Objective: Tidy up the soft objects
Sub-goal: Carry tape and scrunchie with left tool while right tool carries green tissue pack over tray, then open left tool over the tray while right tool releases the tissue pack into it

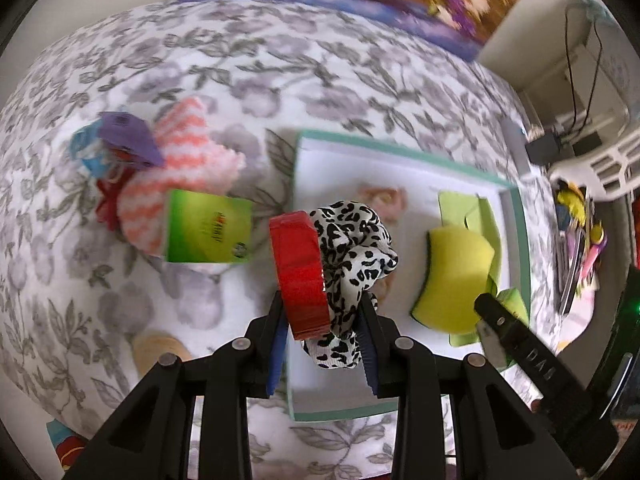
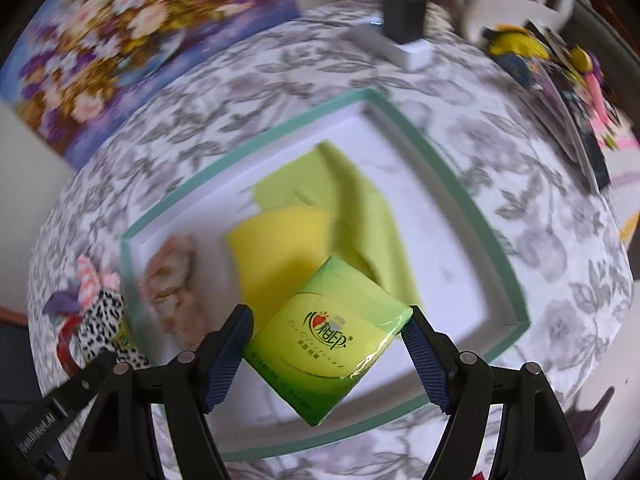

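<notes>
My left gripper (image 1: 324,320) is shut on a leopard-print scrunchie (image 1: 352,248) and a red tape roll (image 1: 300,272), held over the left edge of the teal-rimmed white tray (image 1: 520,240). My right gripper (image 2: 328,344) is shut on a green tissue pack (image 2: 328,340), held above the tray (image 2: 472,208). In the tray lie a yellow sponge (image 1: 456,276) (image 2: 280,248), a lime cloth (image 1: 472,208) (image 2: 360,208) and a pinkish soft item (image 1: 384,198) (image 2: 172,276).
Left of the tray on the floral cloth lie a second green tissue pack (image 1: 208,226), a pink striped cloth (image 1: 180,168), a purple clip (image 1: 128,136) and a tan disc (image 1: 160,352). A white charger block (image 2: 400,36) and toys (image 2: 560,64) sit beyond.
</notes>
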A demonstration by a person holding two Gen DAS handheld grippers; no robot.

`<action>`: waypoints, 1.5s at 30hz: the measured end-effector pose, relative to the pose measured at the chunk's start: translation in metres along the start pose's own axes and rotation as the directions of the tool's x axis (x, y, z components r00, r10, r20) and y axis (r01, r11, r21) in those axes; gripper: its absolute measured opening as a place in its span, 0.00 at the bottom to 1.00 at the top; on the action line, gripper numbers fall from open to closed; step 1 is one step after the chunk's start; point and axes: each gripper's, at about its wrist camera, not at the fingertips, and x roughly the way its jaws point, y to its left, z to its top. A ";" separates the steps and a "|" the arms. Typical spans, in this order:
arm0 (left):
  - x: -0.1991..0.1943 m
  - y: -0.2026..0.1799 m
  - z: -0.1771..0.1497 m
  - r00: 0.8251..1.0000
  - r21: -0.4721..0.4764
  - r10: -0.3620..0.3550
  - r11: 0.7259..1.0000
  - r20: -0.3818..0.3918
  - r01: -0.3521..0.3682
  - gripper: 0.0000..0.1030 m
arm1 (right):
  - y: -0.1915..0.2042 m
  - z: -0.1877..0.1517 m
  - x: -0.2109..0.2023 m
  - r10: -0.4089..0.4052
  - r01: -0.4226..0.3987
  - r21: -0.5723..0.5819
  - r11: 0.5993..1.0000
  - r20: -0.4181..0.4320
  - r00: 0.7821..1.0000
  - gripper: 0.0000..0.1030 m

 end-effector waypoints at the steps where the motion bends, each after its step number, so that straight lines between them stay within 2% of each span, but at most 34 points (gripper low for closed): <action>1: 0.003 -0.005 -0.001 1.000 0.011 0.000 1.000 -0.008 0.000 0.33 | -0.004 0.001 0.001 -0.002 0.002 0.011 1.000 -0.002 1.000 0.76; 6: 0.019 -0.023 -0.004 0.999 0.056 0.007 0.998 -0.044 -0.004 0.34 | -0.027 0.008 0.004 -0.033 0.033 0.061 0.998 -0.005 0.999 0.76; 11: 0.028 -0.037 -0.005 0.998 0.101 0.047 0.994 -0.035 -0.043 0.36 | -0.043 0.012 0.005 -0.077 0.077 0.100 0.992 -0.002 0.997 0.76; 19: 0.031 -0.049 -0.005 0.999 0.138 0.038 0.990 -0.031 -0.034 0.42 | -0.049 0.013 0.006 -0.100 0.100 0.112 0.989 -0.002 0.995 0.76; 21: 0.029 -0.052 -0.004 0.999 0.155 0.034 0.987 -0.024 -0.030 0.49 | -0.047 0.013 0.005 -0.104 0.103 0.101 0.990 0.005 0.995 0.76; 23: 0.026 -0.054 -0.003 0.999 0.164 0.031 0.986 -0.010 -0.029 0.68 | -0.045 0.014 0.003 -0.106 0.104 0.089 0.991 0.015 0.994 0.77; 24: 0.024 -0.054 -0.002 1.000 0.164 0.027 0.986 -0.002 -0.026 0.72 | -0.044 0.014 0.003 -0.104 0.102 0.088 0.991 0.020 0.994 0.78; 25: 0.023 -0.054 -0.001 1.000 0.162 0.022 0.987 0.007 -0.023 0.78 | -0.044 0.014 0.002 -0.102 0.099 0.088 0.991 0.025 0.994 0.82; 26: 0.021 -0.053 -0.001 1.000 0.160 0.021 0.987 0.012 -0.023 0.79 | -0.044 0.013 0.000 -0.098 0.095 0.091 0.991 0.034 0.995 0.91; 28: 0.020 -0.051 0.000 0.999 0.155 0.029 0.987 0.020 -0.032 0.80 | -0.044 0.014 -0.001 -0.097 0.092 0.098 0.991 0.046 0.994 1.00; 32: 0.018 -0.042 0.003 0.999 0.131 0.032 0.991 0.024 -0.035 0.85 | -0.045 0.015 -0.002 -0.100 0.094 0.107 0.990 0.050 0.994 1.00; 45: 0.006 -0.016 0.015 0.998 0.044 0.013 0.999 0.054 -0.015 0.86 | -0.046 0.013 0.001 -0.114 0.109 0.113 0.988 0.038 0.993 1.00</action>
